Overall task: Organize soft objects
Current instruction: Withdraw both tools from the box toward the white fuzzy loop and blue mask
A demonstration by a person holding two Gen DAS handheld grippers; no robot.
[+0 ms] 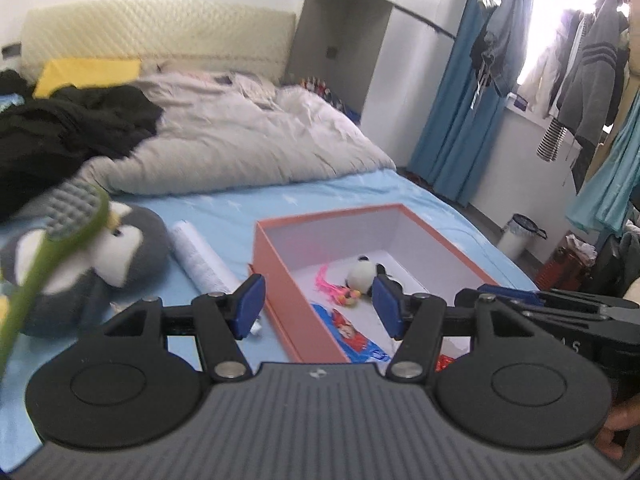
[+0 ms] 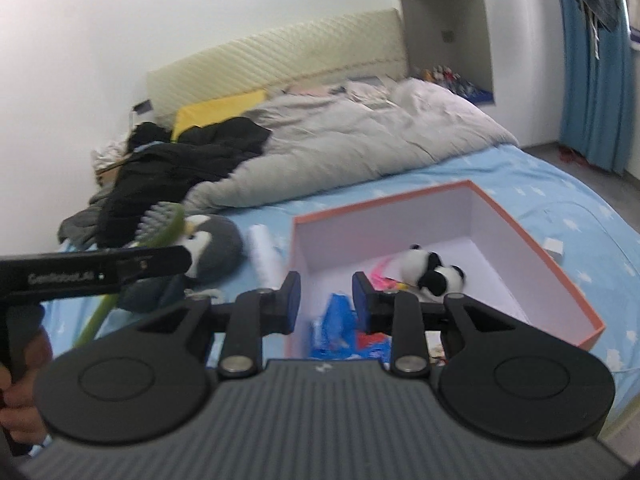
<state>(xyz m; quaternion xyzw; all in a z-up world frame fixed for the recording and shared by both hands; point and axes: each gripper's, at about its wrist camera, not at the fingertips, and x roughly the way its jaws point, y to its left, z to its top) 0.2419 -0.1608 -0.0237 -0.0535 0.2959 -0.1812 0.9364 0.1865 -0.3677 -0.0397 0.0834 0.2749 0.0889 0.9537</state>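
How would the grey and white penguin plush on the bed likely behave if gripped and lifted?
The grey and white penguin plush looks stuffed and rounded, so it would probably squash under a grip. It likely weighs little for its bulk. Its slumped pose on the blue sheet suggests it would sag rather than roll.

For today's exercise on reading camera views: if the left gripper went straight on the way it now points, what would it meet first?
Probably the open orange box: the left gripper stands open and empty, aimed down over its near end, likely meeting the blue and red item on the box floor. Depth is uncertain.
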